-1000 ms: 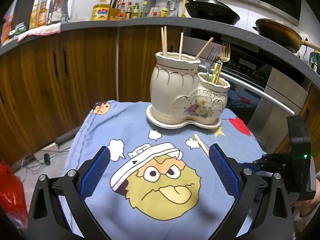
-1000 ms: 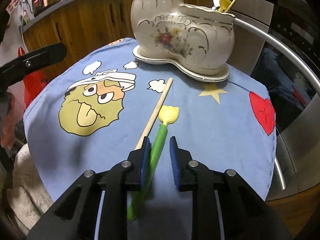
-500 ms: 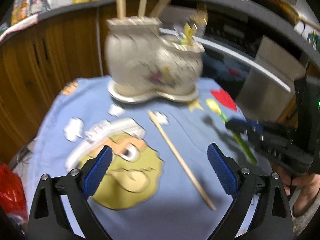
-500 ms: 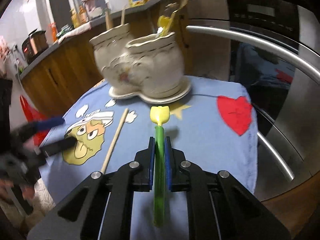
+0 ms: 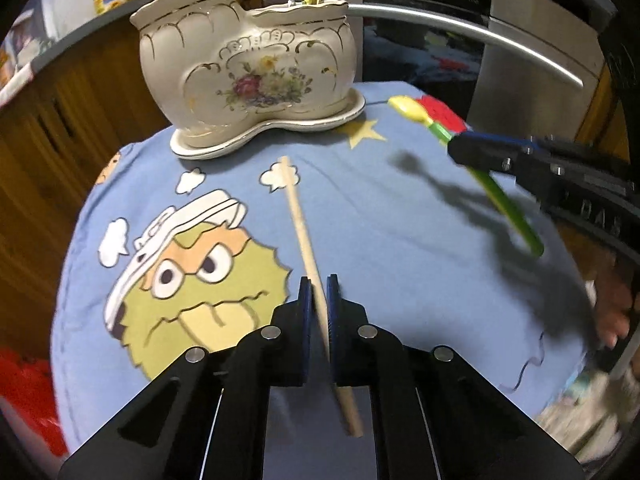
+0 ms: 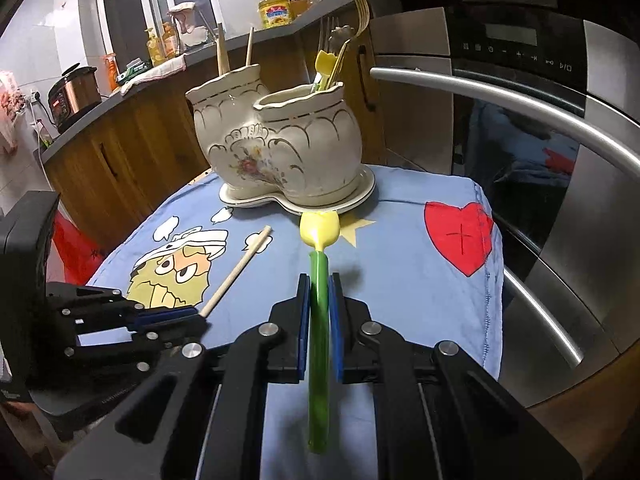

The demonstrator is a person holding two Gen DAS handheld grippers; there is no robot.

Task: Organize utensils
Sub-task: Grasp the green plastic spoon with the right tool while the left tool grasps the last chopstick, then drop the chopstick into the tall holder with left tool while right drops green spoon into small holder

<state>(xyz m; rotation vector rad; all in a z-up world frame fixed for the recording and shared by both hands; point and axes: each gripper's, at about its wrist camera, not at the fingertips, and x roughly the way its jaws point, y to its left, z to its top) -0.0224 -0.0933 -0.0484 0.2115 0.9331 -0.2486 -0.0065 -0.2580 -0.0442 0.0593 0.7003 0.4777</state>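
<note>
A blue cartoon-printed cloth (image 6: 400, 280) lay beneath the jaws. To their right stood a stainless oven (image 6: 540, 120) with a long bar handle (image 6: 500, 100). Far ahead and left, a kitchen counter (image 6: 168, 68) carried a yellow oil bottle (image 6: 274, 11) and an electric pressure cooker (image 6: 74, 94).

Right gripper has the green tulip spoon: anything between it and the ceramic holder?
Nothing visible. The right gripper holds the green tulip spoon facing the ceramic holder across bare blue cloth. The wooden chopstick lies off to the left.
</note>
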